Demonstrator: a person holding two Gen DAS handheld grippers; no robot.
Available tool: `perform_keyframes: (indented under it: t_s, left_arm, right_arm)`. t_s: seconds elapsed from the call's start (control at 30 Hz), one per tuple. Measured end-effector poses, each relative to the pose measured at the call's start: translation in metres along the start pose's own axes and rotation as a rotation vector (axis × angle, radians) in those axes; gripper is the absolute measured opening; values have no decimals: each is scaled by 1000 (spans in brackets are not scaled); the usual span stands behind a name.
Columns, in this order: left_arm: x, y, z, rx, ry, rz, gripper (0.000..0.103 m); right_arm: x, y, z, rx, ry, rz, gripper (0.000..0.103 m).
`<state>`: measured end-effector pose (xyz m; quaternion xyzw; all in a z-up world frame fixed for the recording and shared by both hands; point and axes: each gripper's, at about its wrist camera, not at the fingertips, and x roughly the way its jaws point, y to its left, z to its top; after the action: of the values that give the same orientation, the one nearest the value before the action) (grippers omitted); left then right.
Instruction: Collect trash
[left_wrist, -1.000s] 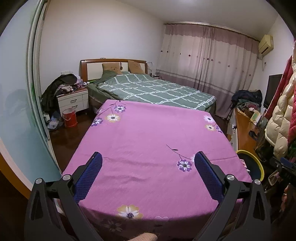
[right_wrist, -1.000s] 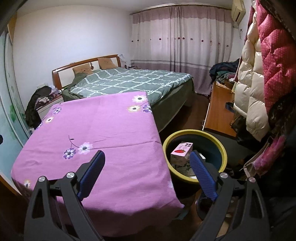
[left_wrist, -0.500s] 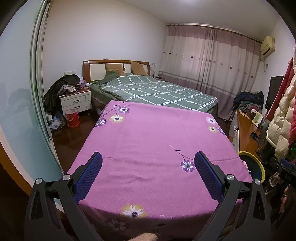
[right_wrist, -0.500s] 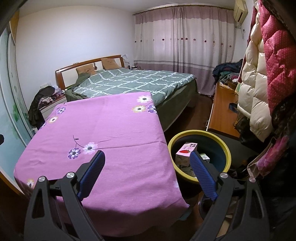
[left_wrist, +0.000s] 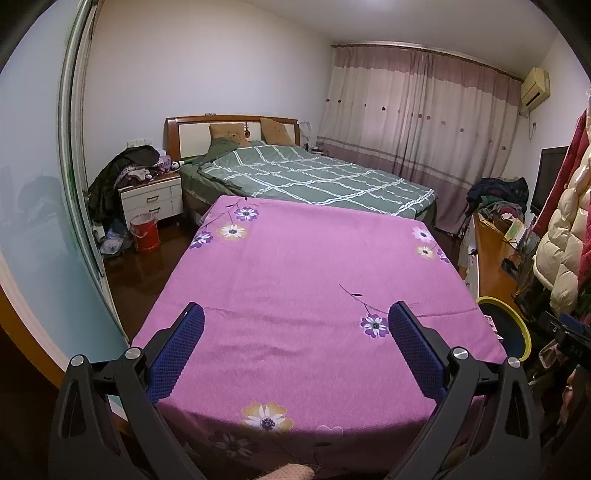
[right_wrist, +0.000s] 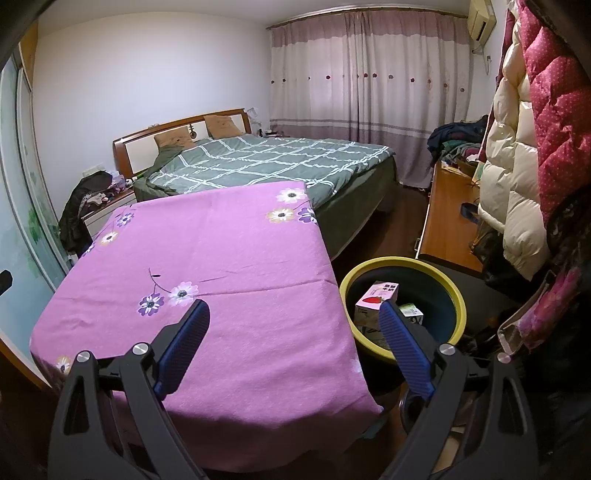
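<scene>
A yellow-rimmed dark bin (right_wrist: 456, 295) stands on the floor right of the table; its rim also shows in the left wrist view (left_wrist: 519, 325). Inside lie a pink-and-white strawberry milk carton (right_wrist: 375, 299) and a small green-and-white carton (right_wrist: 412, 313). The table is covered by a purple floral cloth (right_wrist: 229, 266), also in the left wrist view (left_wrist: 306, 295), with no trash on it. My left gripper (left_wrist: 295, 314) is open and empty above the table's near edge. My right gripper (right_wrist: 293, 312) is open and empty over the table's right front corner, its right finger in front of the bin.
A green checked bed (left_wrist: 314, 177) lies behind the table. A white nightstand (left_wrist: 151, 199) with clothes and a red bucket (left_wrist: 144, 233) stand at the left. A wooden desk (right_wrist: 448, 221) and hanging padded coats (right_wrist: 517, 184) are on the right. A glass sliding door (left_wrist: 37, 221) is at the left.
Both grippers have drawn back and risen slightly from the table, so more of the cloth's near edge and the bin shows. Both stay open and empty.
</scene>
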<state>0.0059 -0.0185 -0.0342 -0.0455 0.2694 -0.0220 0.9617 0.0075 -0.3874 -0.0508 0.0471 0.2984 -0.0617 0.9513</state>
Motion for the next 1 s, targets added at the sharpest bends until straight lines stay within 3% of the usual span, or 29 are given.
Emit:
perform_keyframes:
  t_s: [1.0]
  left_arm:
    - [4,1,-2,-4,8,2,98]
  right_arm:
    - [0,-3,-3,9,-4,-8,88]
